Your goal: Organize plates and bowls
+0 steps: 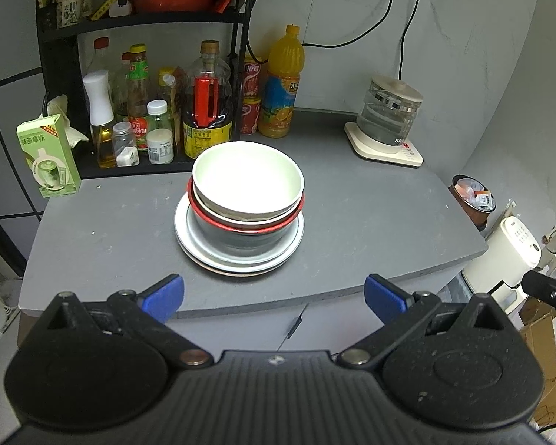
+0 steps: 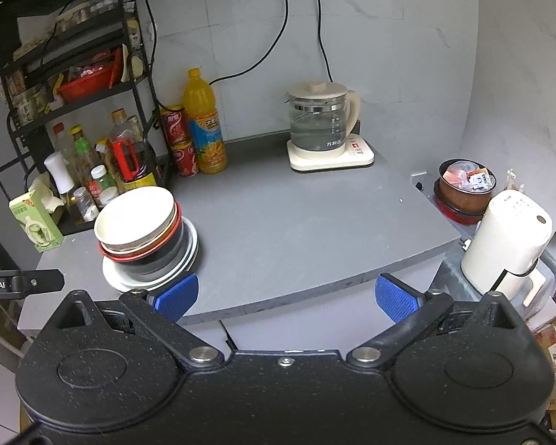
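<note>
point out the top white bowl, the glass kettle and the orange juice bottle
top white bowl [image 1: 246,181]: left wrist view, inner floor
glass kettle [image 2: 317,126]: right wrist view, glass body
orange juice bottle [image 1: 281,104]: left wrist view, label

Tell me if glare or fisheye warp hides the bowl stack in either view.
Left wrist view: the top white bowl is washed out inside, but its rim reads clearly; the grey counter edge bows. Right wrist view: the bowl is evenly lit, leaning with the warp near the left edge; the kettle is sharp.
</note>
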### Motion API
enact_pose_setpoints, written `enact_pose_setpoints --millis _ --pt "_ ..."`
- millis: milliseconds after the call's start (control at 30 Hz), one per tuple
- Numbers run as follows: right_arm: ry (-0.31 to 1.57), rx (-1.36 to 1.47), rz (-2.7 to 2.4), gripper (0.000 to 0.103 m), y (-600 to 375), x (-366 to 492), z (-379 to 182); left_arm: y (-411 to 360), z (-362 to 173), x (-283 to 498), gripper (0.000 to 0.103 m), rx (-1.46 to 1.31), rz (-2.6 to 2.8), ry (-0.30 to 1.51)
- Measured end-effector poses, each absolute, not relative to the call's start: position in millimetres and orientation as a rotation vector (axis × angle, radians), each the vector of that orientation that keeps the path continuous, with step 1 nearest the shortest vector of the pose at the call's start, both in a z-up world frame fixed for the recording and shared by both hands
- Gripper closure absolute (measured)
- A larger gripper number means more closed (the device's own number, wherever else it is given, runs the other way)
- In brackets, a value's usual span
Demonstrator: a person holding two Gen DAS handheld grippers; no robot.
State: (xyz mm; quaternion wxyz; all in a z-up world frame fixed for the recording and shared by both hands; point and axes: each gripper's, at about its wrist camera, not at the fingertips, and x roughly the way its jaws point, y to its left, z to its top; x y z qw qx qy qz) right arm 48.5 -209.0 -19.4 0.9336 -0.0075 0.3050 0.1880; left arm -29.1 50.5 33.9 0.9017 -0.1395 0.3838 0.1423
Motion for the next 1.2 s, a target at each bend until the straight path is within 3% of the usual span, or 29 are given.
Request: enact_pose_setpoints --millis 1200 --pt "0.63 -0.024 0.384 0.0 -211.8 40.9 -20.5 34.2 32.1 -30.5 0.001 -0.261 0.274 0.807"
